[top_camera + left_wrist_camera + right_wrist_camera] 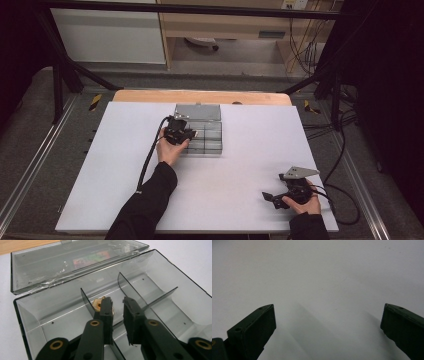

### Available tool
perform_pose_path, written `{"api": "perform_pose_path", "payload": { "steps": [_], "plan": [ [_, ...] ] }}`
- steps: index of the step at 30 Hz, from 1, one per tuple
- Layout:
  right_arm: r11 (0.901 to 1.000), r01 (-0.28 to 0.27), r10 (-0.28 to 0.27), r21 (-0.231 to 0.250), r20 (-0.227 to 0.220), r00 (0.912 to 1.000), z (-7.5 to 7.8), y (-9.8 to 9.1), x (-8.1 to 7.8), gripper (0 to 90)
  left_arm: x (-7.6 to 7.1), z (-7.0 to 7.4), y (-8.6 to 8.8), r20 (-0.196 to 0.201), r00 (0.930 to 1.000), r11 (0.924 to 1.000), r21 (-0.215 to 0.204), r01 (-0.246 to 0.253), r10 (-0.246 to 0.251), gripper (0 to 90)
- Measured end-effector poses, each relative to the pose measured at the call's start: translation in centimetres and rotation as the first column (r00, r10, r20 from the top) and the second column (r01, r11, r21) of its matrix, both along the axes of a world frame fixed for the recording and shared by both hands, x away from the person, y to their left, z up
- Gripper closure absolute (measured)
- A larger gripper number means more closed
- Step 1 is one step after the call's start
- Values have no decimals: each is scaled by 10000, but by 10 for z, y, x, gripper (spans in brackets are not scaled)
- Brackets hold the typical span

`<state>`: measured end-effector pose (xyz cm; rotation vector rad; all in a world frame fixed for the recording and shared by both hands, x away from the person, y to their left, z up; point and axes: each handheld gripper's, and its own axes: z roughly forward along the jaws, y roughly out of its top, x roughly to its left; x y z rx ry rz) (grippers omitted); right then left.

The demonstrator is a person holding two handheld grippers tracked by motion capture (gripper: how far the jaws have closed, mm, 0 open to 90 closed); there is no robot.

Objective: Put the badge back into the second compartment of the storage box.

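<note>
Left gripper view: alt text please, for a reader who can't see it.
The left hand-held gripper reaches into an open clear box with dividers, jaws slightly apart above a small orange piece. The box's lid lies folded back on the white table.

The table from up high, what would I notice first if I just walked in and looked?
Probably the clear grey box standing open at the middle of the white table, its lid laid back flat behind it. The left gripper reaches down into the box between the dividers, jaws a little apart, with a small brownish thing just beyond them. The right gripper sits near the table's right front corner, open wide over bare white.
</note>
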<state>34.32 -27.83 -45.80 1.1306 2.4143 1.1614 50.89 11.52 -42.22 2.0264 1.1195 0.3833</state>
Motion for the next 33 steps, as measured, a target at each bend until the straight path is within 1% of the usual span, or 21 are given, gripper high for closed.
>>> {"api": "perform_pose_path", "payload": {
  "steps": [4,8,12,14,16,18,22,23,27,30,31,33],
  "plan": [
    [10000,22,-22,8,-5,10000,0,0,0,5,-7,6,-2,-10,9996,9996,76,283,-283,709],
    [10000,55,-55,15,-22,10000,0,0,0,5,-15,15,-2,104,9985,9985,94,543,-543,646],
    [10000,19,-19,-14,1,10000,0,0,0,5,-23,23,0,181,9968,9967,241,773,-777,570],
    [10000,18,-18,-15,3,10000,0,0,0,5,-29,25,3,139,9957,9958,66,918,-918,537],
    [10000,57,-57,15,-20,10000,0,0,0,6,-34,27,7,176,9952,9953,108,963,-965,505],
    [10000,53,-52,6,-8,10000,0,0,0,5,-39,28,10,180,9942,9943,176,1055,-1058,479],
    [10000,40,-40,-15,10,10000,0,0,0,5,-50,28,18,184,9924,9926,85,1214,-1216,423],
    [10000,43,-43,-12,0,10000,0,0,0,5,-53,28,21,229,9921,9923,155,1233,-1236,410],
    [10000,72,-72,14,-25,10000,0,0,0,5,-64,26,29,138,9898,9899,74,1415,-1416,360],
    [10000,59,-59,-1,-28,10000,0,0,0,5,-74,24,36,231,9886,9888,135,1487,-1490,319],
    [10000,33,-33,-26,5,10000,0,0,0,5,-77,24,39,320,9879,9883,203,1509,-1515,296],
    [10000,55,-55,-23,0,10000,0,0,0,5,-84,23,44,497,9877,9889,209,1473,-1481,271]
  ]
}}
